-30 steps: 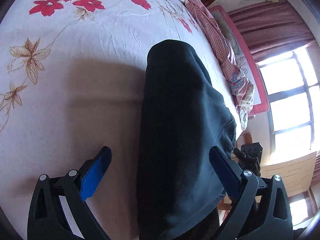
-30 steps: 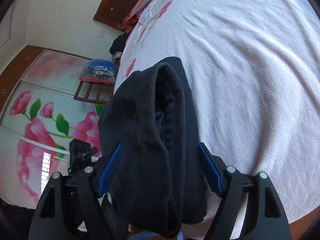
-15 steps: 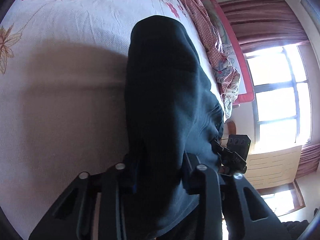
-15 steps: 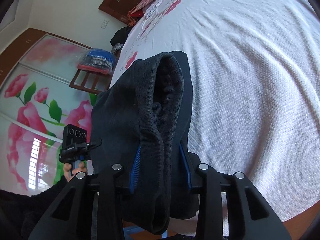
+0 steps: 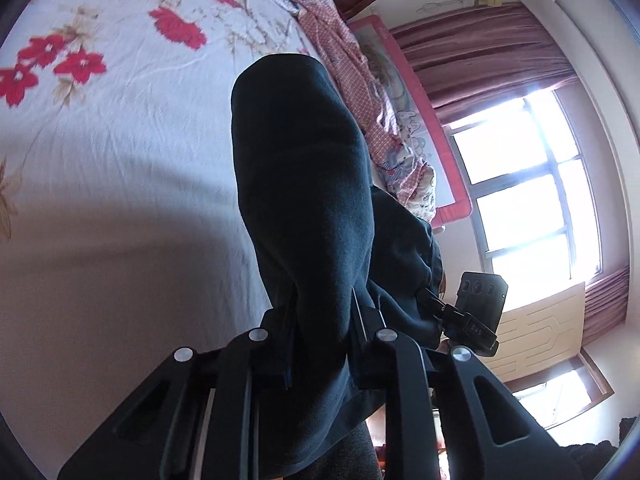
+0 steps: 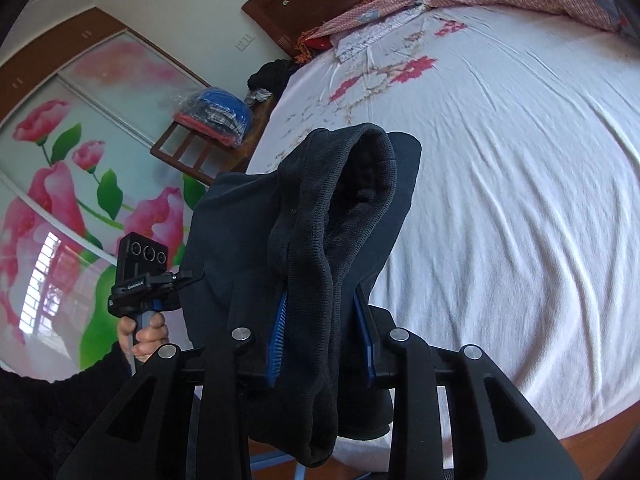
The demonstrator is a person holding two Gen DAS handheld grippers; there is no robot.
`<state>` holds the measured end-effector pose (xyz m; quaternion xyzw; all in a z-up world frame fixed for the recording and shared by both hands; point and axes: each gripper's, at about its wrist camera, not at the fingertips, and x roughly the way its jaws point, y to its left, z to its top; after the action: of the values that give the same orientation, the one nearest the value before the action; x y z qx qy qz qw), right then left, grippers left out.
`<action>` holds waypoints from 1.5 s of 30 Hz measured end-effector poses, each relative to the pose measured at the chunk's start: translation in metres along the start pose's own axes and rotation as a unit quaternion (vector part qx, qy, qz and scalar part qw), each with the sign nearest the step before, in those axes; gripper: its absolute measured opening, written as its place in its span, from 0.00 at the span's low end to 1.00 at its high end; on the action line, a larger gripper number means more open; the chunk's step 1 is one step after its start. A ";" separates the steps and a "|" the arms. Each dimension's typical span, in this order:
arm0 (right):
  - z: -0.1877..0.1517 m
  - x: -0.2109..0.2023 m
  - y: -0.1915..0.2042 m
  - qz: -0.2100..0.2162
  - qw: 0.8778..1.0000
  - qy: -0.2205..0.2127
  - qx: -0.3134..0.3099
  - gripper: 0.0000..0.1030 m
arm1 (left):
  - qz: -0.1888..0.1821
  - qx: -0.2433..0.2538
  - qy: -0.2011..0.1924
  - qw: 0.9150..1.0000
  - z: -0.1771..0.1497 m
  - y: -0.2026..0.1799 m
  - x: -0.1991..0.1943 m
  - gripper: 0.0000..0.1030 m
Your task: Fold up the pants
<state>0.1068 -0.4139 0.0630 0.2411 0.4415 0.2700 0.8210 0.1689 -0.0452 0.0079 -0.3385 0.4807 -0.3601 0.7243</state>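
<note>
Holding the dark pants (image 5: 304, 184) at the near edge of the bed (image 5: 120, 168), the left gripper (image 5: 320, 320) and right gripper (image 6: 320, 320) each pinch bunched cloth. The fold seems only begun; carrying the held end across and flattening remain.

Small pale lettering marks the camera mount (image 5: 476, 330) and its twin (image 6: 136, 285); too small to read.

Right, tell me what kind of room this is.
A bedroom, most likely: a bed under a white floral sheet, a sliding wardrobe with painted pink flowers, and a curtained window. Both grippers clamp dark pants over the bed.
</note>
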 end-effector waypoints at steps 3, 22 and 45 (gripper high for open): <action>0.033 0.007 0.010 0.009 1.000 -0.010 -0.019 0.28 | 0.000 0.017 -0.022 1.000 0.026 -0.012 -0.019 0.17; 0.060 0.144 -0.075 -0.052 0.986 -0.020 0.158 0.59 | 0.194 -0.082 -0.063 0.976 0.065 0.132 -0.061 0.45; 0.033 0.138 0.031 -0.112 0.993 -0.022 -0.017 0.38 | 0.287 0.087 0.015 0.954 0.006 0.053 -0.024 0.31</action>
<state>0.1922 -0.3054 0.0169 0.1822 0.4427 0.1781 0.8597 0.1779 0.0034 -0.0239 -0.1164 0.5351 -0.1828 0.8165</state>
